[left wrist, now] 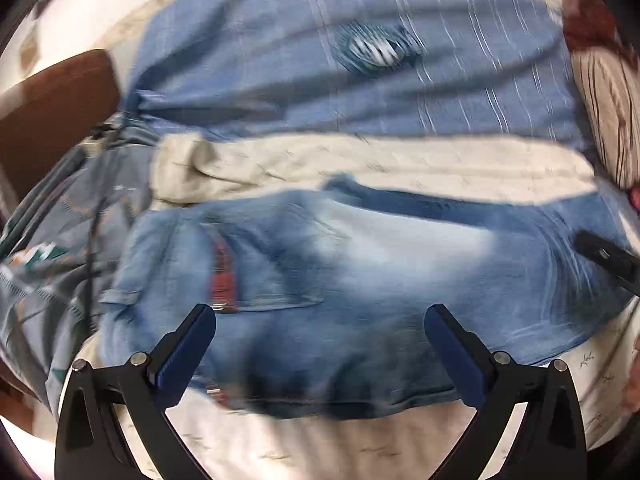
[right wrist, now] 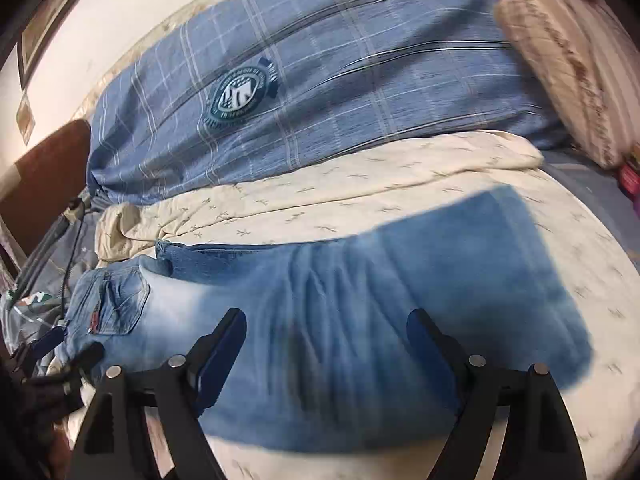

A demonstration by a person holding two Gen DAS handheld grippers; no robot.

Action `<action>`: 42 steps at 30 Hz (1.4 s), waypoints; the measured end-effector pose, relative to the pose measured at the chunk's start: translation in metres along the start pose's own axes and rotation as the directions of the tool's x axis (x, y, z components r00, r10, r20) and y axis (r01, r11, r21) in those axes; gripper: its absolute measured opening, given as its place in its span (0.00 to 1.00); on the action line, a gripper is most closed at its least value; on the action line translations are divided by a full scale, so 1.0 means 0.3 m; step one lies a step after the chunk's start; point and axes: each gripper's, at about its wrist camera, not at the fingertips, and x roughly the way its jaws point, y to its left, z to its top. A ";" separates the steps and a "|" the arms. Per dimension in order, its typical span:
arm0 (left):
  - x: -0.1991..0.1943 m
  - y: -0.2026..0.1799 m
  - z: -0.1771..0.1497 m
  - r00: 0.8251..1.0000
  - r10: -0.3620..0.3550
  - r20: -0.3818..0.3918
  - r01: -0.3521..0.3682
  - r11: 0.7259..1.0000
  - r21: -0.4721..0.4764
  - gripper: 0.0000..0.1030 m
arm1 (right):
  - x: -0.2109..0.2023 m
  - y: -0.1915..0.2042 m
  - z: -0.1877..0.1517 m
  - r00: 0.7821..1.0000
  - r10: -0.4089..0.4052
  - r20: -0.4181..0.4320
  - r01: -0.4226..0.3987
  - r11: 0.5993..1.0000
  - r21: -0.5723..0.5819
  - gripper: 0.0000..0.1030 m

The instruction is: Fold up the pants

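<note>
Faded blue jeans point(left wrist: 380, 248) lie flat on a cream sheet point(left wrist: 320, 440). Their waist and back pocket point(right wrist: 116, 304) are at the left and the legs point(right wrist: 460, 272) run to the right. My left gripper point(left wrist: 320, 312) hovers over the waist end with its jaws wide open and only denim beneath the gap. In the right wrist view the left gripper point(right wrist: 68, 346) shows at the lower left, beside the pocket. My right gripper point(right wrist: 326, 316) stands open over the middle of the legs and holds nothing. One finger point(left wrist: 608, 256) of it shows at the right edge of the left wrist view.
A blue checked duvet point(right wrist: 340, 92) with a round emblem point(right wrist: 238, 96) lies behind the jeans. A striped pillow point(right wrist: 568, 80) sits at the far right. At the left are a brown board point(right wrist: 44, 172), a dark cable point(right wrist: 70, 240) and grey patterned bedding point(left wrist: 52, 248).
</note>
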 end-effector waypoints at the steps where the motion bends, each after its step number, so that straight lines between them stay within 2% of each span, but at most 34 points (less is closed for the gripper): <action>1: 0.028 -0.022 0.010 0.999 0.006 -0.034 -0.006 1.000 0.003 1.00 | 0.025 0.020 0.014 1.000 -0.006 -0.007 0.006 1.000 -0.012 0.82; 3: 0.080 -0.057 0.021 0.998 0.000 -0.064 0.000 1.000 -0.003 1.00 | 0.088 0.062 0.029 0.999 -0.015 -0.034 0.013 0.999 -0.042 0.82; 6: 0.182 -0.074 0.014 0.992 0.023 -0.125 -0.025 1.000 -0.009 1.00 | 0.183 0.094 0.015 0.993 -0.074 -0.093 0.065 0.994 -0.090 0.82; 8: 0.220 -0.053 -0.003 0.989 -0.026 -0.147 0.017 0.998 -0.060 1.00 | 0.242 0.093 -0.005 0.982 -0.121 -0.146 0.102 0.986 -0.130 0.83; 10: 0.221 -0.046 0.002 0.987 -0.034 -0.156 0.022 0.996 -0.082 1.00 | 0.236 0.108 -0.003 0.980 -0.146 -0.133 0.120 0.976 -0.182 0.83; 15: 0.220 -0.053 -0.001 0.988 -0.043 -0.149 0.030 0.996 -0.088 1.00 | 0.228 0.103 0.021 0.982 -0.134 -0.132 0.115 0.983 -0.142 0.83; 19: 0.204 -0.024 -0.002 0.989 -0.045 -0.138 0.028 0.992 -0.122 1.00 | 0.215 0.129 0.048 0.988 -0.116 -0.105 0.098 0.982 -0.159 0.82; 23: 0.153 0.027 0.010 0.997 0.008 -0.078 -0.020 0.988 -0.154 1.00 | 0.209 0.186 0.079 0.994 -0.058 -0.091 0.041 0.982 -0.183 0.81; 25: 0.168 0.045 0.011 0.995 0.031 -0.090 -0.044 0.987 -0.153 1.00 | 0.229 0.227 0.084 0.994 -0.037 -0.098 0.015 0.975 -0.224 0.76; 29: 0.185 0.046 0.004 0.994 0.044 -0.103 -0.056 0.991 -0.120 1.00 | 0.342 0.292 0.079 0.983 0.001 -0.185 -0.048 0.967 -0.250 0.59; 31: 0.190 0.044 0.002 0.993 0.060 -0.106 -0.070 0.993 -0.095 1.00 | 0.377 0.308 0.072 0.985 -0.019 -0.174 -0.031 0.959 -0.282 0.58; 33: 0.194 0.050 0.000 0.992 0.068 -0.110 -0.077 0.993 -0.089 1.00 | 0.400 0.324 0.087 0.987 -0.054 -0.154 0.004 0.950 -0.311 0.49; 37: 0.198 0.039 -0.006 0.990 0.091 -0.110 -0.097 0.994 -0.047 1.00 | 0.446 0.301 0.133 0.986 -0.092 -0.142 0.050 0.960 -0.276 0.38; 38: 0.196 0.038 -0.007 0.990 0.092 -0.109 -0.098 0.994 -0.044 1.00 | 0.450 0.295 0.146 0.985 -0.099 -0.140 0.059 0.962 -0.267 0.38; 42: 0.189 0.050 -0.003 0.991 0.078 -0.106 -0.085 0.995 -0.061 1.00 | 0.436 0.252 0.185 0.987 -0.014 -0.159 -0.011 0.988 -0.156 0.39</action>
